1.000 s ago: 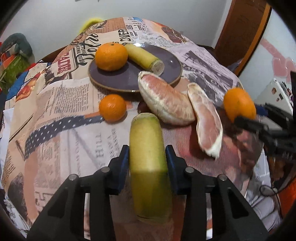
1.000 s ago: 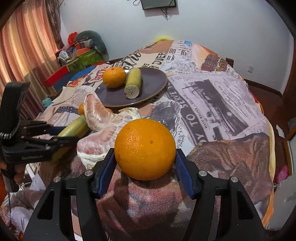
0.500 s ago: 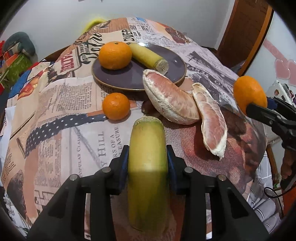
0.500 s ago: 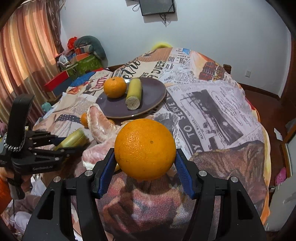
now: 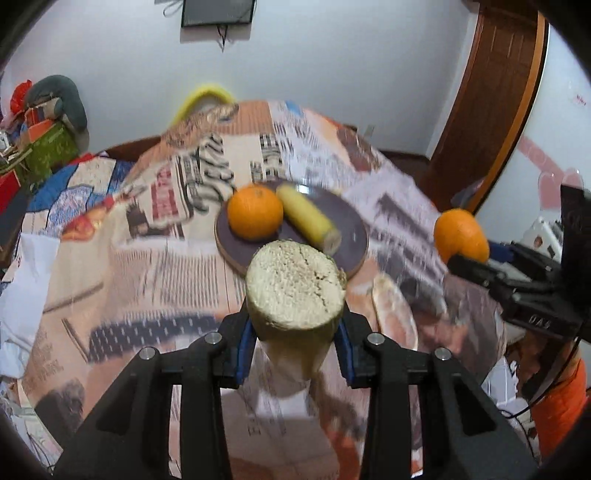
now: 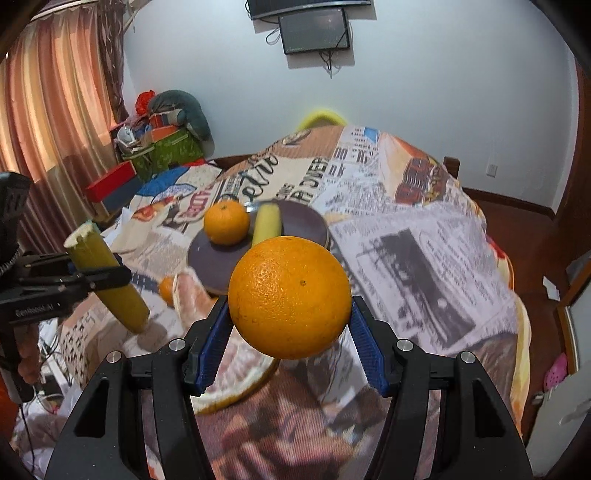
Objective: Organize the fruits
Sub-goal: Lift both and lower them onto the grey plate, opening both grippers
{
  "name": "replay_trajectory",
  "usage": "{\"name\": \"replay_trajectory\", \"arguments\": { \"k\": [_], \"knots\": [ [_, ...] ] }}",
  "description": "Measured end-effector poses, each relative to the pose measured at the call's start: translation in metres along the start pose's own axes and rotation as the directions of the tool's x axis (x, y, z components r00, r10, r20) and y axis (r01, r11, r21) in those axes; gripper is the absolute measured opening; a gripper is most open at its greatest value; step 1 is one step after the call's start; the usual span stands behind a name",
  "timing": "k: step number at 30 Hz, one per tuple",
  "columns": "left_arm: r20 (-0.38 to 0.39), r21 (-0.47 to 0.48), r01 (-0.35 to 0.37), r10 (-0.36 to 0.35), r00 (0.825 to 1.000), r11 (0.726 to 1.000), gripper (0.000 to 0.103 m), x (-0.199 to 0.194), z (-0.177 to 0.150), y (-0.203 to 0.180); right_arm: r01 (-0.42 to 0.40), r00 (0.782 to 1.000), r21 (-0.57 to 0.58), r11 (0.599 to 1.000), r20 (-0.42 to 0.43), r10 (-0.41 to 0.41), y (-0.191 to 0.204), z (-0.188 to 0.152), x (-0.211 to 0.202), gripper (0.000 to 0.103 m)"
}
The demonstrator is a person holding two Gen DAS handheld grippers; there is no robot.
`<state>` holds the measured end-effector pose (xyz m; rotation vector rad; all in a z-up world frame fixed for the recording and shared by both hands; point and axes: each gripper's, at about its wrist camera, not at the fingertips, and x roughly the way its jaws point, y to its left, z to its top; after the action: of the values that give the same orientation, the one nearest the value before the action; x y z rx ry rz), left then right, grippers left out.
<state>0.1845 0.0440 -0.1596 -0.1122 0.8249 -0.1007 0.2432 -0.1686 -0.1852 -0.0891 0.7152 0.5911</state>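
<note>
I carry both fruits level to the purple plate (image 6: 303,221) on the bed, left claw (image 5: 295,332) clamped on the sugarcane piece (image 5: 295,284), right claw (image 6: 290,332) gripping the orange (image 6: 290,295), releasing only above its free part.

A newsprint-patterned bedspread (image 6: 424,236) covers the bed. A dark screen (image 6: 314,31) hangs on the white wall, orange curtains (image 6: 55,118) hang at the left, boxes (image 6: 162,147) are piled beside them, and a wooden door (image 5: 495,110) stands right.
</note>
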Motion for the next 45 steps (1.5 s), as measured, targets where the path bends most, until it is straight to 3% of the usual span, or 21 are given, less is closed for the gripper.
{"name": "replay_trajectory", "arguments": {
  "k": [8,15,29,45],
  "knots": [
    [0.068,0.002,0.009,-0.009,0.998,1.000,0.037,0.003,0.035,0.002,0.006,1.000,-0.004,1.000,0.030,-0.006,-0.004,0.021,0.011,0.059],
    [0.077,0.009,0.021,-0.021,0.997,1.000,0.037,0.022,0.053,0.003,0.008,1.000,-0.007,1.000,0.029,-0.008,-0.009,0.035,0.031,0.059],
    [-0.008,0.016,0.062,-0.062,0.998,0.998,0.037,0.091,0.069,0.000,0.016,1.000,-0.036,0.999,-0.002,-0.016,-0.023,0.057,0.081,0.059],
    [-0.064,-0.005,0.076,-0.076,0.995,0.997,0.037,0.131,0.086,0.011,-0.022,0.994,-0.081,0.996,-0.106,0.014,-0.023,0.071,0.142,0.059]
  ]
}}
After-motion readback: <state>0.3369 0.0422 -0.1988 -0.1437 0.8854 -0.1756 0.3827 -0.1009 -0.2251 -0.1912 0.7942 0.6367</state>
